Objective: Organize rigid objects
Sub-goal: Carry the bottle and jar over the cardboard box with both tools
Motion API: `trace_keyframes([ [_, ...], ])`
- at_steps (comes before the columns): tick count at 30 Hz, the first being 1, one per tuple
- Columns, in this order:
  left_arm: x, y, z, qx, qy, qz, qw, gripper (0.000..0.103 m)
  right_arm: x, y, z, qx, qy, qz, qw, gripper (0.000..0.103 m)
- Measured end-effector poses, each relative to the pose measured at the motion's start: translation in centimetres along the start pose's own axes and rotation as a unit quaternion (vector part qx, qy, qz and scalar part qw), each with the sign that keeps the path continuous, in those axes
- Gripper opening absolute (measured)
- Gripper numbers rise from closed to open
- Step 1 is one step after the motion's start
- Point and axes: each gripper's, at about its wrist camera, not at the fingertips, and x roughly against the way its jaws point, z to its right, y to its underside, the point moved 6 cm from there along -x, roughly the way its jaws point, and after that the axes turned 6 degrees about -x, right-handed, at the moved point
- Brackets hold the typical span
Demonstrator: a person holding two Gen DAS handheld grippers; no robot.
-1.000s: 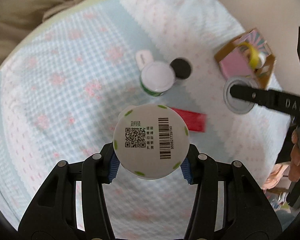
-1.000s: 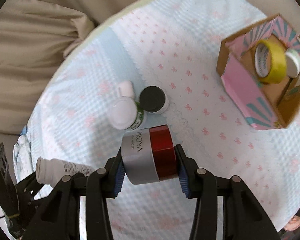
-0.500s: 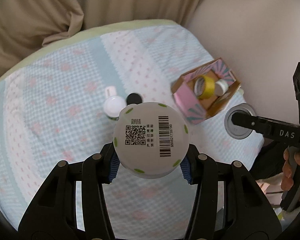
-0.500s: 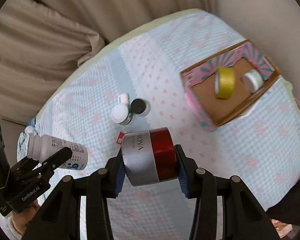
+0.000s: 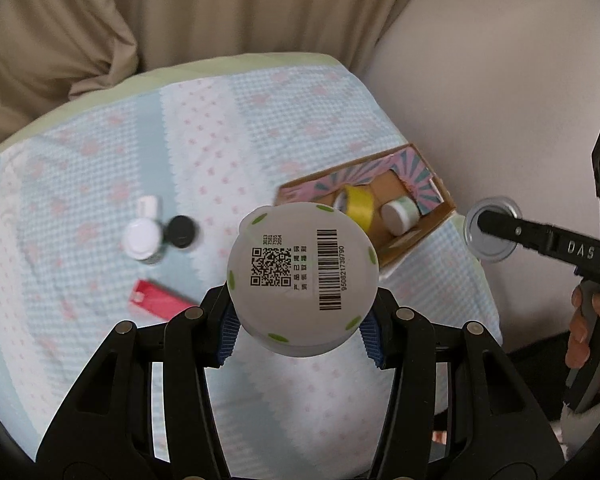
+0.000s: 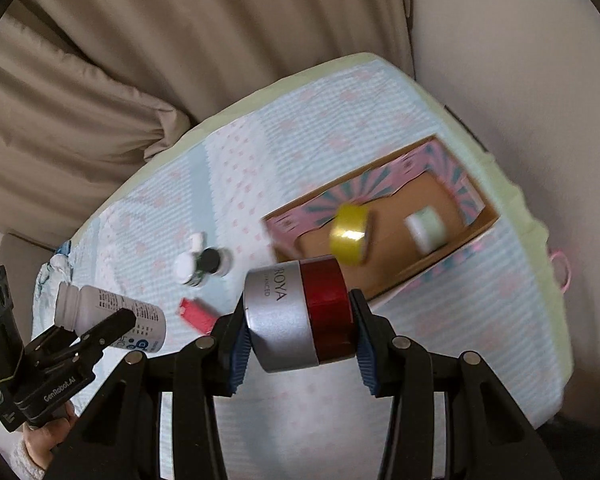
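Observation:
My left gripper (image 5: 300, 332) is shut on a white bottle (image 5: 302, 282), its barcoded base facing the camera; it also shows in the right wrist view (image 6: 112, 316). My right gripper (image 6: 298, 340) is shut on a silver and red jar (image 6: 300, 316), seen end-on in the left wrist view (image 5: 490, 236). Both are held high above the bed. A pink patterned cardboard box (image 6: 380, 216) lies at the right and holds a yellow tape roll (image 6: 350, 234) and a small white jar (image 6: 426, 230).
On the patterned bedspread (image 5: 80, 184) stand a white-capped bottle (image 5: 142, 240), a black-capped jar (image 5: 180, 230) and a small white item (image 5: 149, 206). A red flat box (image 5: 156, 300) lies nearby. Beige curtains (image 6: 180, 60) hang behind and a wall (image 5: 500, 80) is at the right.
Both grippers have risen well above the bed with their loads and shifted toward the box. The objects on the bed look smaller and farther away.

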Motion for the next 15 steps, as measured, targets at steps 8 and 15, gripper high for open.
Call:
trace_keyframes([
  [8, -7.8, -2.4, 7.6, 0.002, 0.016, -0.031, 0.9994, 0.047, -2.5, -5.5, 8.1, 0.007, 0.011, -0.019, 1.000, 0.041],
  [15, -16.5, -4.7, 12.0, -0.008, 0.029, -0.070, 0.9971, 0.046, -7.6, -9.8, 12.6, 0.024, 0.024, -0.048, 0.998, 0.041],
])
